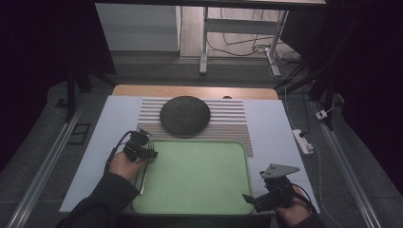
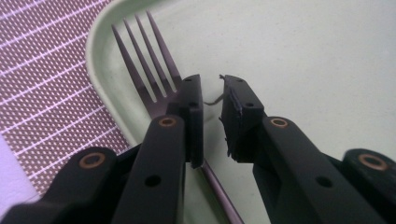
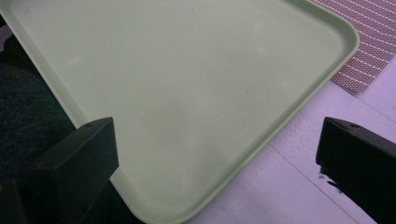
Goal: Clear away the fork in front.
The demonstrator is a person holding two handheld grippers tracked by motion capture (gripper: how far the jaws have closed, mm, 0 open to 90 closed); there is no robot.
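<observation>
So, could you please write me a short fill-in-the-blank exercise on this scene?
1. The fork lies along the left edge of the green ____.
2. The dark round plate rests on the striped ____.
3. The right gripper has its jaws wide ____.
4. The left gripper hangs over the fork's ____.

Missing words: tray; mat; open; neck

Smooth pale green tray (image 2: 299, 51), plastic by the look, with a soft matt sheen. The fork (image 2: 149, 70) on it is polished metal, dark and glossy. A woven striped mat (image 2: 42, 93) shows a rough, dotted weave. The dark round plate (image 1: 185, 114) looks matt, faintly speckled.
</observation>
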